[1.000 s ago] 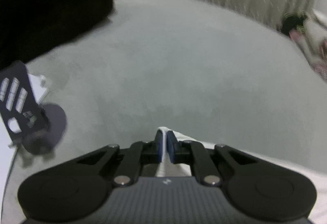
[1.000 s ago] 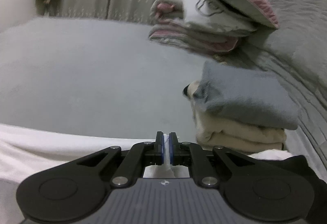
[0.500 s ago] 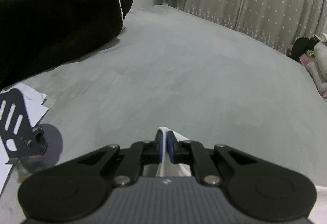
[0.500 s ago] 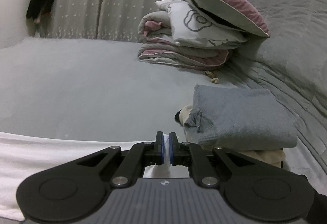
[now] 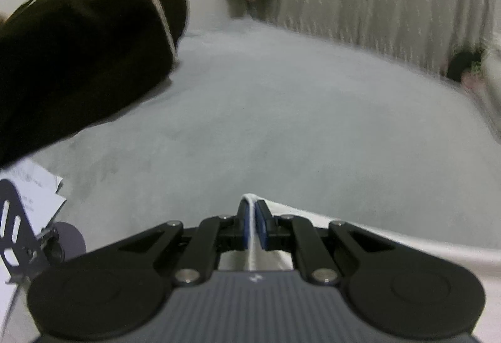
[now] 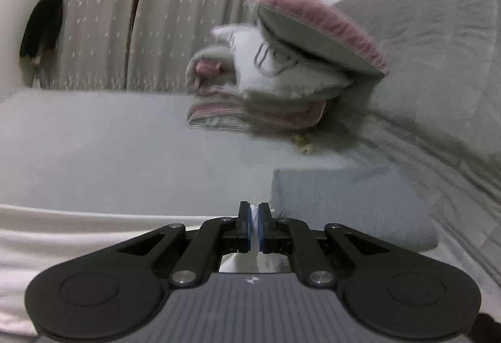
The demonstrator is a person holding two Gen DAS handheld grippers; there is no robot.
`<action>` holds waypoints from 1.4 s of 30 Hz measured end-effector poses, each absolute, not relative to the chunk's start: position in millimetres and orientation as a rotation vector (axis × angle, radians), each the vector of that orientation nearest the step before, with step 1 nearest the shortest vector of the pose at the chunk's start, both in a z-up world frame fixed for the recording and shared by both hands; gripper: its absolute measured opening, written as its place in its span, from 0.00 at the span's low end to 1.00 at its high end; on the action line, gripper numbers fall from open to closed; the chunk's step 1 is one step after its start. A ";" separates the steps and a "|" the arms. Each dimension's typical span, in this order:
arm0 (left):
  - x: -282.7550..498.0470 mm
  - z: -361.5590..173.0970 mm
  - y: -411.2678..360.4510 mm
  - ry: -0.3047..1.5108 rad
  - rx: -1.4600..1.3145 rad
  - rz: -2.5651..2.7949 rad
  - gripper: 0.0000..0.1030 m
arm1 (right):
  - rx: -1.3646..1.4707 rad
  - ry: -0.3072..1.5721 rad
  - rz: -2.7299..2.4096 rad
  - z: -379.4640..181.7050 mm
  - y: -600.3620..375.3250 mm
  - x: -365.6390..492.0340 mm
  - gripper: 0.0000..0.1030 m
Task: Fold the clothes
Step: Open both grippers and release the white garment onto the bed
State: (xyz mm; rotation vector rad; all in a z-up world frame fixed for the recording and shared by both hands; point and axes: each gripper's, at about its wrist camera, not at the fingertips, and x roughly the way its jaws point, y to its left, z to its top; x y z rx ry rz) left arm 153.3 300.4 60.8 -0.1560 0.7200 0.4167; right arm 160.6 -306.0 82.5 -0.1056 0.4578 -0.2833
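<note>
Left wrist view: left gripper [image 5: 253,211] and right gripper [image 6: 254,214] pinch the white garment [image 6: 78,227], stretched sideways across the bed [image 5: 281,123].

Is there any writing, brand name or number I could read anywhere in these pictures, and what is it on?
No text can be read.
White paper sheets: faint print, too blurred.
Left gripper body: small white emblem, no letters.
Right gripper body: the same emblem.
White pillow: a drawn outline, not lettering.

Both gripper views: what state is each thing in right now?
Left gripper: shut on the white garment.
Right gripper: shut on the same white garment.
Grey sweater: folded, on the bed.
Quilt stack: folded, pillow on top.
Black garment: heaped, unfolded.
</note>
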 end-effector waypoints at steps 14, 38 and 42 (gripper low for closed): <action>161.6 39.7 303.9 0.718 -0.123 0.444 0.45 | -0.028 0.535 -0.335 54.0 -319.5 171.3 0.15; 36.4 60.7 347.5 0.813 -0.327 0.323 0.61 | -0.011 0.659 0.180 79.6 -206.4 118.1 0.42; 23.9 47.0 343.4 0.865 -0.389 0.249 0.80 | -0.018 0.651 0.268 81.5 -173.0 89.8 0.42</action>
